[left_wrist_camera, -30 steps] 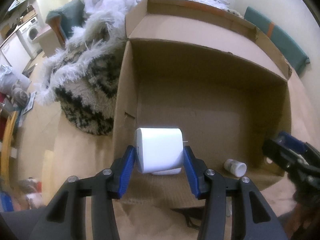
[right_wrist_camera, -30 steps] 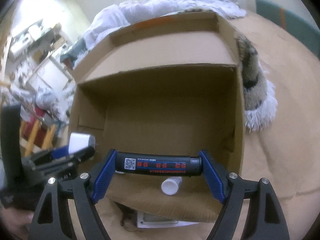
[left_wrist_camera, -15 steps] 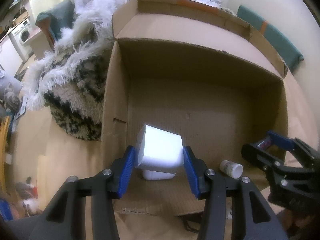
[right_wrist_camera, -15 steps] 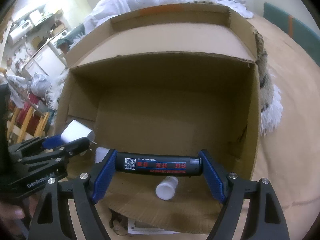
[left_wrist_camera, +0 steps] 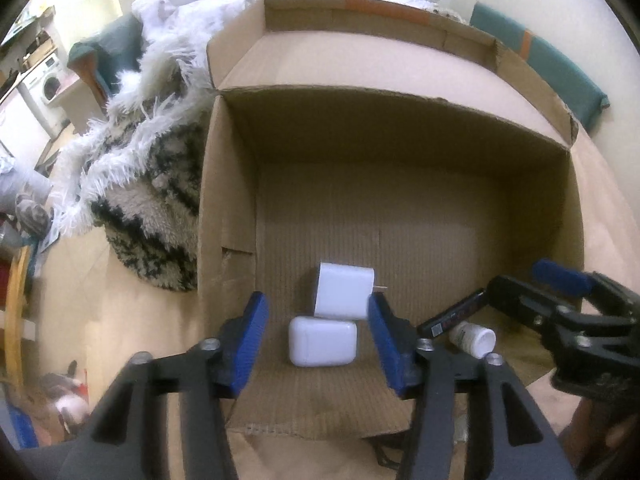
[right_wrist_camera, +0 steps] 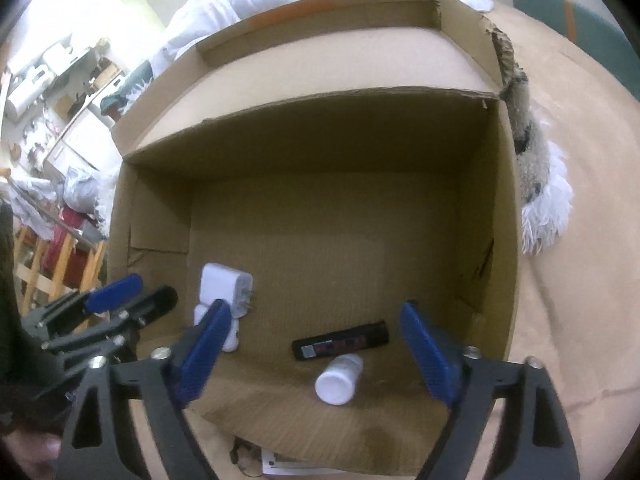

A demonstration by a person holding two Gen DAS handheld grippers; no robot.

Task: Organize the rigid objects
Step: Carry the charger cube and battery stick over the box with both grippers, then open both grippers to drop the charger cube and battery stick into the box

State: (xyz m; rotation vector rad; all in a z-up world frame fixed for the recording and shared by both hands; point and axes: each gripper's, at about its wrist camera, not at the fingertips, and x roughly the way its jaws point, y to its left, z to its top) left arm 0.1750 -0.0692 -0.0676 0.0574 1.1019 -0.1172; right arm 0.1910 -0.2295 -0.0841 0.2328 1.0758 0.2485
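The cardboard box [right_wrist_camera: 496, 208] holds a white charger [left_wrist_camera: 344, 295], white case [left_wrist_camera: 322, 340], black cartridge [right_wrist_camera: 341, 345] and white bottle [right_wrist_camera: 339, 378] near six o'clock. Both the left gripper [left_wrist_camera: 316, 344] and right gripper [right_wrist_camera: 316, 354] have just been opening, empty.

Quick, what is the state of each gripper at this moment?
Left gripper: open, jaws just widened; the white charger lies free in the box.
Right gripper: open, jaws just widened; the black stick lies free on the box floor.
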